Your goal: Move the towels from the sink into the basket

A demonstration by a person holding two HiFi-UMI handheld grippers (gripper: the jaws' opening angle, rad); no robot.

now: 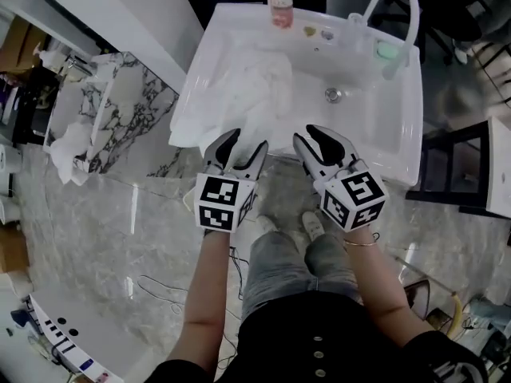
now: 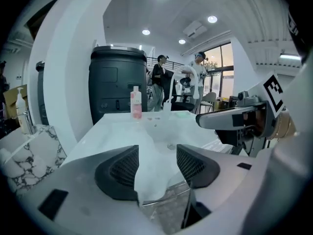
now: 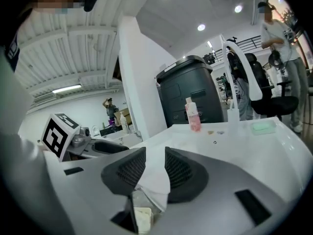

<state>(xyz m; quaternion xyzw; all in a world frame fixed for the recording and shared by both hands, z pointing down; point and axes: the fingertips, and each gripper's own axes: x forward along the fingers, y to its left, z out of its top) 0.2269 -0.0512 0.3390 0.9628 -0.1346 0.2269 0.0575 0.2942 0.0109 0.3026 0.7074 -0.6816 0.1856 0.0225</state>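
White towels (image 1: 259, 86) lie crumpled in the left half of the white sink (image 1: 399, 146). The marble-patterned basket (image 1: 152, 102) stands on the floor to the sink's left, with white cloth (image 1: 72, 146) hanging over its side. My left gripper (image 1: 247, 139) hovers at the sink's front rim, just short of the towels, jaws open and empty; in the left gripper view (image 2: 157, 163) only the basin shows between the pads. My right gripper (image 1: 305, 132) is beside it at the same rim, also open with nothing held (image 3: 155, 166).
A pink bottle (image 1: 279, 2), a white faucet (image 1: 395, 14) and a green soap (image 1: 386, 50) line the sink's back. The drain (image 1: 333, 95) is right of the towels. A dark stand (image 1: 455, 166) is right of the sink. Cables (image 1: 160, 286) lie on the floor.
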